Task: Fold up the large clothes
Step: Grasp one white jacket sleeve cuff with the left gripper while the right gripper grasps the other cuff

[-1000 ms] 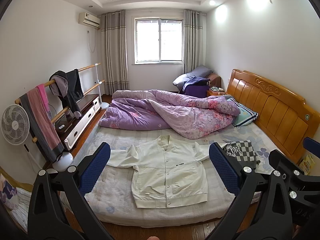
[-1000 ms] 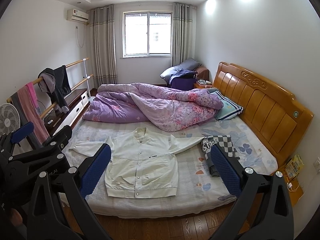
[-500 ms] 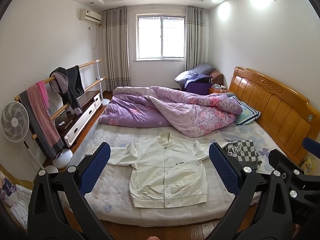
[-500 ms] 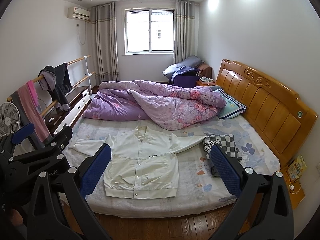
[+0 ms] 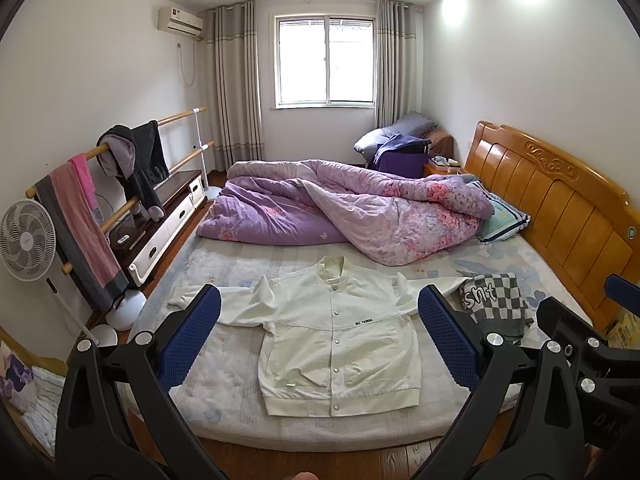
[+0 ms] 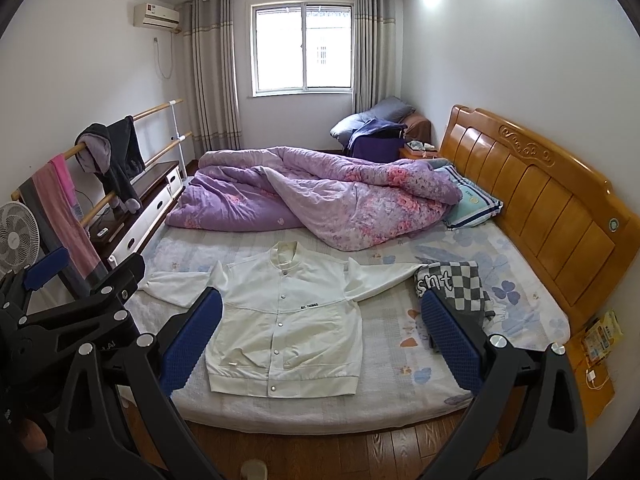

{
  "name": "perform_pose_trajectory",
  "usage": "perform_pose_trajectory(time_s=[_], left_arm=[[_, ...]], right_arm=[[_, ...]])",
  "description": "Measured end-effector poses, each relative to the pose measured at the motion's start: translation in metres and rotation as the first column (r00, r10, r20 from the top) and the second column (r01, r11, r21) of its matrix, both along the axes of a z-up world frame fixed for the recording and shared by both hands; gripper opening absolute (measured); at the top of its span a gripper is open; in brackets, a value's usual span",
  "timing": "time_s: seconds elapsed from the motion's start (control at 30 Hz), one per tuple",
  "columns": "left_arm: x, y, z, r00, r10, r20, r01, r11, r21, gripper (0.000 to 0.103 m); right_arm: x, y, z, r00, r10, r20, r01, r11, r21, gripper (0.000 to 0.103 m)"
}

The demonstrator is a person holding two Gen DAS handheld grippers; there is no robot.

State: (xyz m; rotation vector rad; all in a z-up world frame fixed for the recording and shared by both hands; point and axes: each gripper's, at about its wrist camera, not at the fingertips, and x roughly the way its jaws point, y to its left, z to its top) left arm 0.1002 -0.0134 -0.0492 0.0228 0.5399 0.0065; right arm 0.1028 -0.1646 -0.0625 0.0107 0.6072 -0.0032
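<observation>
Ahead lies a bedroom with a bed [image 5: 224, 420] set crosswise, its wooden headboard [image 5: 560, 196] at the right and a pale floral sheet over the mattress. A rumpled purple quilt [image 5: 340, 208] is heaped along the far side, with a striped pillow [image 5: 502, 220] just beside the headboard. On the near half of the bed a white jacket [image 5: 336, 336] lies flat, front up and snapped closed, collar toward the quilt and both sleeves spread out sideways. Its right sleeve reaches to a folded checkered cloth [image 5: 494, 304]. Along the left wall stand a wooden clothes rail [image 5: 176, 114] hung with garments, a low cabinet [image 5: 168, 216] and a white fan [image 5: 26, 240]. A curtained window [image 5: 326, 60] fills the far wall, and the near floor is wood planks.

Both tools hover over the near edge of the bed, well apart from the jacket. The left hand-held gripper [image 5: 318, 344] has its blue-padded fingers spread wide with nothing between them, and the right hand-held gripper [image 6: 320, 344] is likewise wide and empty.
</observation>
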Motion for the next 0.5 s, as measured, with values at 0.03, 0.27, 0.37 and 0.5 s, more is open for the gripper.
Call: perform_pose_trajectory(time_s=[0.03,0.27,0.37,0.5], left_arm=[[0.008,0.001,-0.003,1.0,-0.003,-0.005,0.003,1.0,-0.003,0.099],[0.07,0.016,-0.023,0.999,-0.009,-0.04,0.009,1.0,-0.008,0.099],[0.108,0.031,-0.035,0.999,-0.008,-0.039,0.008,1.0,-0.008,0.099],[0.169,0.066,-0.056,0.999,-0.052,0.004,0.053,0.997,-0.062,0.099]], right_arm=[[0.005,0.001,-0.001,1.0,-0.003,-0.003,0.003,1.0,-0.001,0.096],[0.061,0.015,-0.016,0.999,-0.023,-0.04,0.023,1.0,0.004,0.096],[0.099,0.03,-0.027,0.998,-0.027,-0.06,0.027,1.0,-0.003,0.096],[0.153,0.054,-0.044,0.996,-0.038,-0.077,0.038,0.999,0.002,0.096]])
